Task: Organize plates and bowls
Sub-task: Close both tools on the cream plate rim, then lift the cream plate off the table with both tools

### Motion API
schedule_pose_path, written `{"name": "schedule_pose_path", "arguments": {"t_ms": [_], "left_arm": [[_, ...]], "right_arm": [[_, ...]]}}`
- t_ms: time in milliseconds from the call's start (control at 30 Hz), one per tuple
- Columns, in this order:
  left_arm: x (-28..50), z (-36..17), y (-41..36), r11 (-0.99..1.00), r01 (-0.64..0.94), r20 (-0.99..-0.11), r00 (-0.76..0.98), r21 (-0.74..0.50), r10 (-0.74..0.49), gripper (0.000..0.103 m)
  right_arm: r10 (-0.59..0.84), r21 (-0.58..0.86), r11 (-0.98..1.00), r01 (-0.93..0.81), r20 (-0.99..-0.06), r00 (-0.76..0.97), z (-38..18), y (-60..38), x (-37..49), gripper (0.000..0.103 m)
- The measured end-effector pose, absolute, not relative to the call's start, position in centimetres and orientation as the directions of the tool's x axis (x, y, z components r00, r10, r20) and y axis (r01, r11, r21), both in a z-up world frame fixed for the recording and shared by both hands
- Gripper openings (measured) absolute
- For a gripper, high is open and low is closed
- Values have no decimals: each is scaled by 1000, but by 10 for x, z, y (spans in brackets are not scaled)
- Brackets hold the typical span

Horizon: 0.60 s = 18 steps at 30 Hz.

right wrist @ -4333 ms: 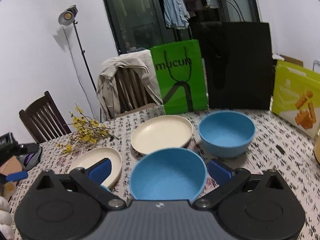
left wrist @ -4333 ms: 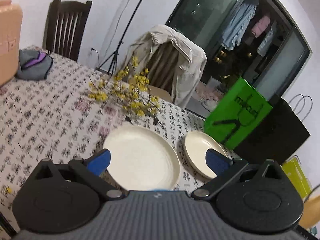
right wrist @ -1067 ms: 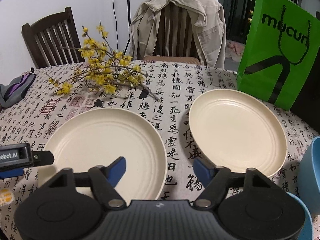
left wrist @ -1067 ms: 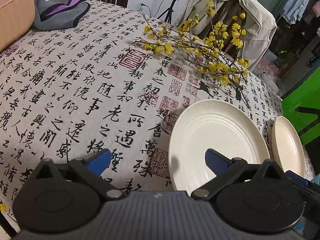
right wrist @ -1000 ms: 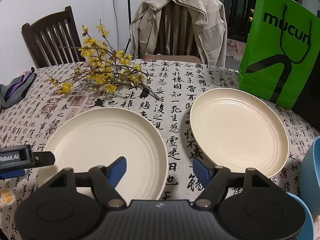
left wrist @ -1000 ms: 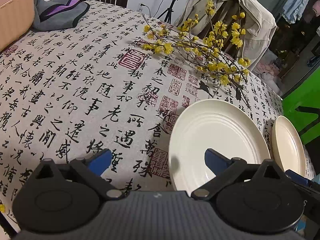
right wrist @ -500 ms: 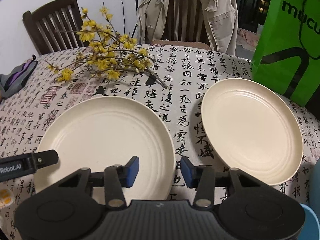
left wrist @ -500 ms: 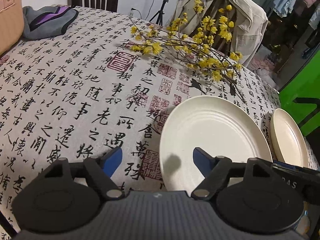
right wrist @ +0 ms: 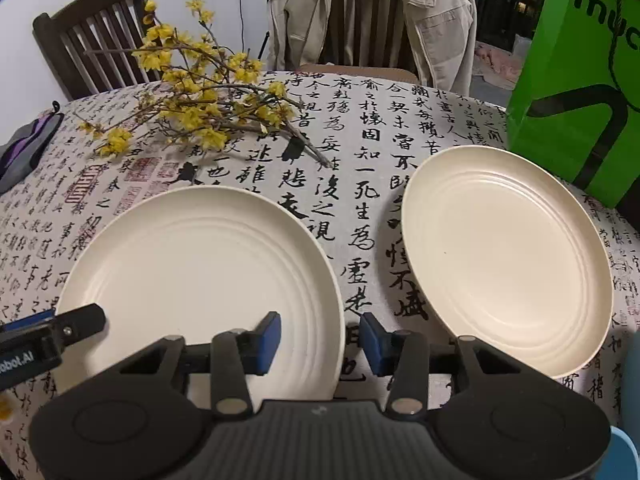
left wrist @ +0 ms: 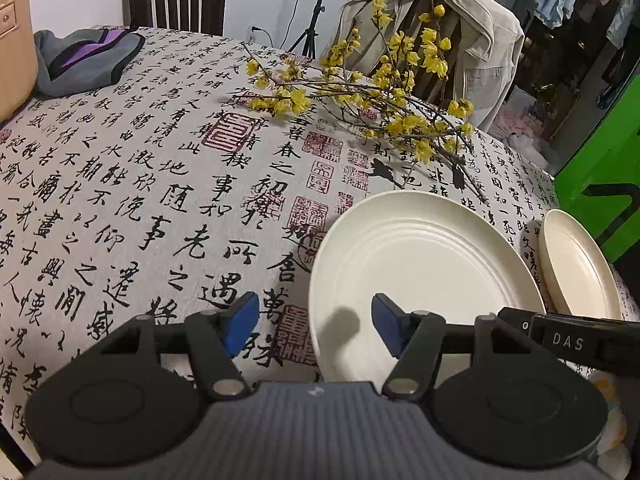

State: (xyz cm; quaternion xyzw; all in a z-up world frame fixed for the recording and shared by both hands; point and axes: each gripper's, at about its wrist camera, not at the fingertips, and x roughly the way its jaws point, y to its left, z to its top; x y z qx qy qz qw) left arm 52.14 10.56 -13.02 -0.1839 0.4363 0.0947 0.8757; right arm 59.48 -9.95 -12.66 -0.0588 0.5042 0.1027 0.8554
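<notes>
A: Left gripper [left wrist: 314,322] first. Jaws much narrower than a second ago and closing now; they straddle the left rim of the near plate [left wrist: 424,264], one blue pad over the cloth, one over the plate's floor. Pads not yet pressing.

B: Right gripper [right wrist: 320,338]?

A: Same story on the plate's opposite edge. Its jaws have come in from wide to narrow and are closing, rim between them, no squeeze visible yet. It has also dropped in closer to the plate since a second ago.

B: Meaning?

A: My reading: a two-sided pinch on the near plate is about to land, probably to lift it onto the far plate [right wrist: 506,256].

B: Surroundings, from the near plate?

A: Far plate just beside it to the right, a strip of tablecloth [left wrist: 132,184] between. Flower branch [right wrist: 200,108] behind it, stem tip near the back rim. Green bag [right wrist: 580,80] behind the far plate. A blue bowl [right wrist: 624,456] edge at the near right.

B: Obstacles?

A: Nothing lies between the plates; the branch only matters if the lift swings backward.
</notes>
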Motion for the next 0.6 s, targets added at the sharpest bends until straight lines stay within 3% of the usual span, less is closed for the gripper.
{"name": "schedule_pose_path", "arguments": {"t_ms": [100,267,600], "left_arm": [[521,-130,104,921,-318,-797,603,-223,15,56],[522,-132,103,928,-298,-793,610,-225,4,26],[521,-131,105,926,-304,-786,618,-225,12,22]], "right_arm": [[138,20,968,-250,-874,465,-126,-99,594,31],[138,12,966,-258,-869,476,-126,-99,591,26],[138,-17,955,-298,-860,491,-123,-97,582,19]]}}
